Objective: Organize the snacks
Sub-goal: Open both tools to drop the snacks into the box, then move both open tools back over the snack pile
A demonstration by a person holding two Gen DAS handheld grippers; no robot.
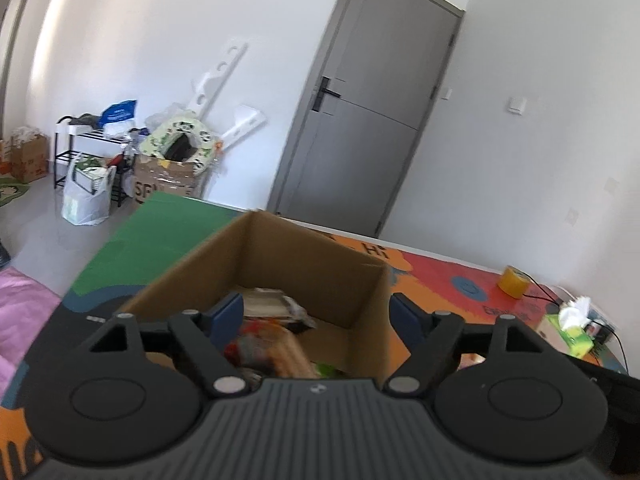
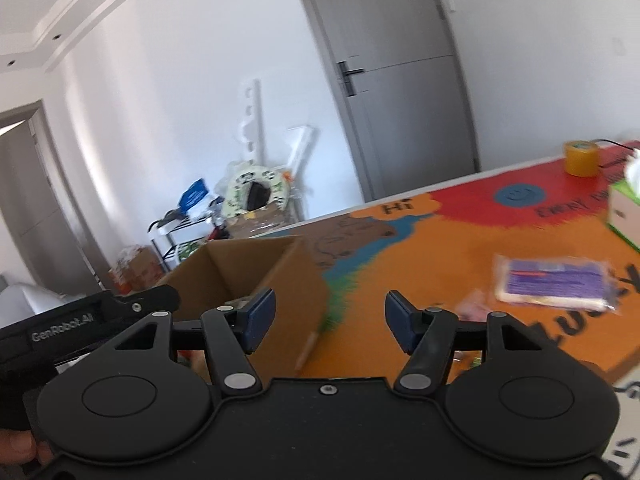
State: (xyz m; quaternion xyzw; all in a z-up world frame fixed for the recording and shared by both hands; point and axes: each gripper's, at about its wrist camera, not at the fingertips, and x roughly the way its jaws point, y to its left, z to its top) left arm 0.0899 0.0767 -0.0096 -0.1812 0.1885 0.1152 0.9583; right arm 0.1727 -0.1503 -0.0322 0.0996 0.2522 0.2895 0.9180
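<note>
An open cardboard box (image 1: 304, 256) stands on the colourful mat (image 1: 432, 276) and holds several snack packets (image 1: 272, 332). My left gripper (image 1: 316, 312) is open and empty, just above the box's near side. In the right wrist view the box (image 2: 256, 272) is at the left. My right gripper (image 2: 330, 316) is open and empty above the mat (image 2: 400, 248), to the right of the box. A purple snack packet (image 2: 554, 282) lies on the mat at the right, and a small pink packet (image 2: 472, 304) lies near it, blurred.
A yellow tape roll (image 1: 514, 280) and a green tissue box (image 1: 570, 330) sit at the mat's right end; both show in the right wrist view (image 2: 580, 157) (image 2: 624, 208). The left gripper's body (image 2: 80, 324) is at the left. A grey door (image 1: 372, 112) and floor clutter (image 1: 168, 160) are behind.
</note>
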